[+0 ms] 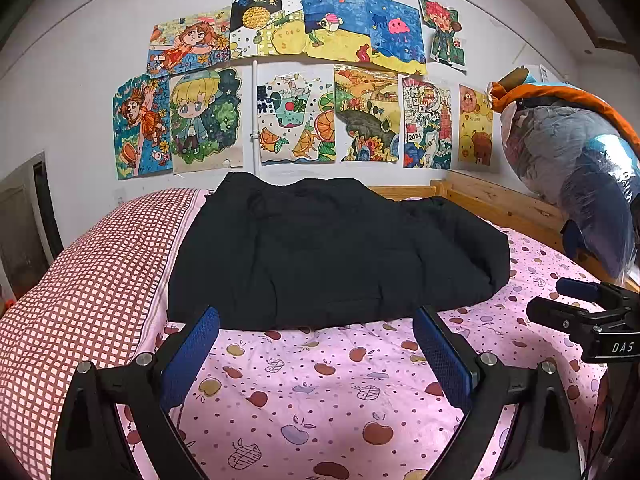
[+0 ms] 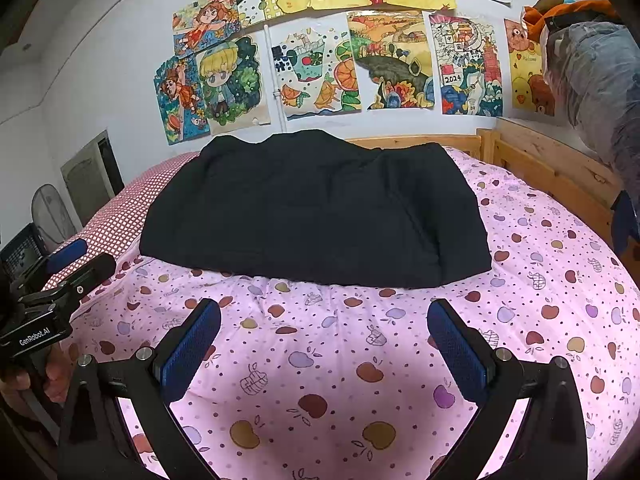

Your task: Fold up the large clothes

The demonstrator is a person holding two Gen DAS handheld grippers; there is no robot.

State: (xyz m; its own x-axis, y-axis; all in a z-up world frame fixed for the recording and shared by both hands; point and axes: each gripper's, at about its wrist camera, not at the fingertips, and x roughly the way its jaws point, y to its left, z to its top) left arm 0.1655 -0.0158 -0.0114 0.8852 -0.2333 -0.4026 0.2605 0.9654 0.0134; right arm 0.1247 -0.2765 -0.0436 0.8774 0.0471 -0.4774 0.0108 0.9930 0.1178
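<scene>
A large black padded garment [image 1: 332, 256] [image 2: 316, 208] lies folded into a rough rectangle on the pink apple-print bedspread [image 1: 320, 380] [image 2: 328, 352]. My left gripper [image 1: 318, 320] hovers open just in front of its near edge, blue pads wide apart, nothing between them. My right gripper [image 2: 324, 316] is also open and empty, a short way back from the garment's near edge. In the left wrist view the right gripper [image 1: 560, 300] shows at the right edge. In the right wrist view the left gripper [image 2: 76, 258] shows at the left edge, with a hand on its handle.
A red-and-white checked quilt [image 1: 88, 280] [image 2: 120, 216] lies left of the garment. A wooden bed rail [image 1: 504, 200] [image 2: 552, 160] runs along the far and right sides. A plastic-wrapped plush toy [image 1: 576, 168] hangs at the right. Drawings [image 1: 304, 80] cover the wall.
</scene>
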